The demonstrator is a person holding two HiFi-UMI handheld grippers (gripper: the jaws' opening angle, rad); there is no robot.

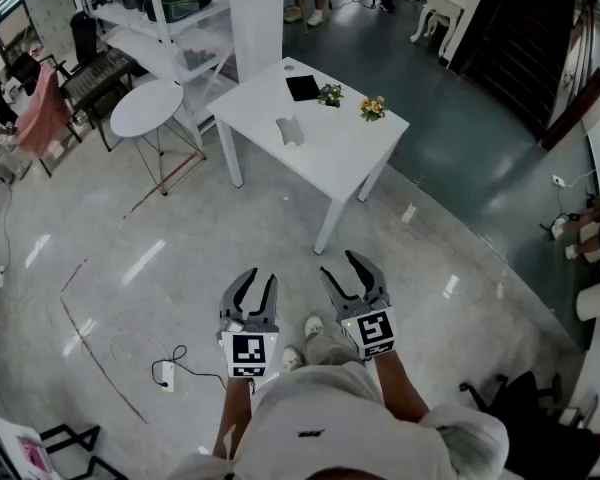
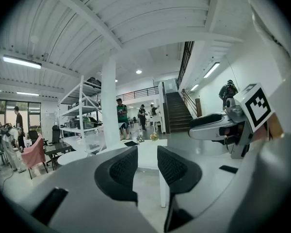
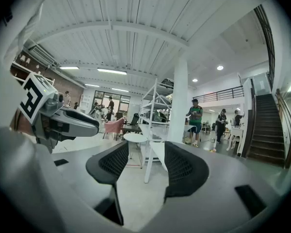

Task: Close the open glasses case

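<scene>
Floor [image 1: 180, 228]: glossy grey; a broad open stretch lies between the person and the furniture ahead

Table [image 1: 330, 158]: white, square, set cornerwise, its near corner toward the person; free floor along both near edges and on its right

Shelving [image 1: 170, 28]: white, behind the table's left side

Round table [image 1: 145, 108]: white, just beside the table's left corner, in front of the shelving

Left gripper [image 1: 262, 276]: held low over the floor, well short of the table; jaws moderately apart, nothing between them

Right gripper [image 1: 337, 261]: beside the left, apart from it; jaws spread wider, empty

Case [image 1: 302, 88]: the flat black piece, as far as this size lets one tell, near the table's far edge

Pale item [image 1: 290, 131]: mid-table, nearer the left edge; kind unclear

Flowers [image 1: 372, 108]: two small pots near the far-right edge, beside the case

Cable [image 1: 165, 368]: with plug, on the floor left of the left gripper
</scene>
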